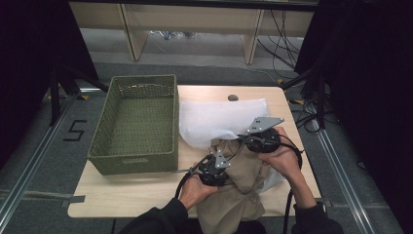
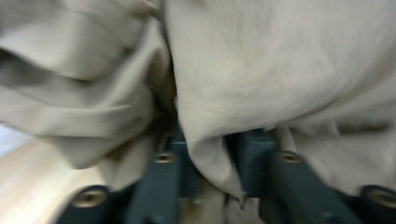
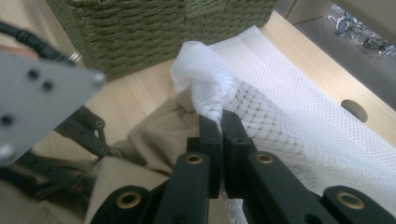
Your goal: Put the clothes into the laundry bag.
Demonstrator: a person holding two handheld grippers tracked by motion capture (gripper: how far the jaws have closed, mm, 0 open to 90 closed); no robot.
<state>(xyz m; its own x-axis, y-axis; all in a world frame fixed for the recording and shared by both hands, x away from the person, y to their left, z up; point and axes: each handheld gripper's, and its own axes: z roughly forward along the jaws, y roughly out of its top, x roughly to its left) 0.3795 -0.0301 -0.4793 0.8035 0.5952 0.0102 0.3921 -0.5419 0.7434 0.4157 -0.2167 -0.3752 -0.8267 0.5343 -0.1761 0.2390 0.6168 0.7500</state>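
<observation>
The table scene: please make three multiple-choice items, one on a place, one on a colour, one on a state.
1. Where does the green basket stand?
A. at the table's left part
B. on the floor
C. on top of the white mesh bag

2. What colour is the garment between the left gripper's jaws?
A. red
B. beige
C. dark blue

3. How is the right gripper?
A. wide open above the basket
B. shut on the white mesh bag
C. lying loose on the table

Answers:
1 A: the high view shows it on the wooden table, left of the fabrics.
2 B: the left gripper view shows beige cloth pinched between the pads.
3 B: the right gripper view shows the jaws together on the mesh edge.
</observation>
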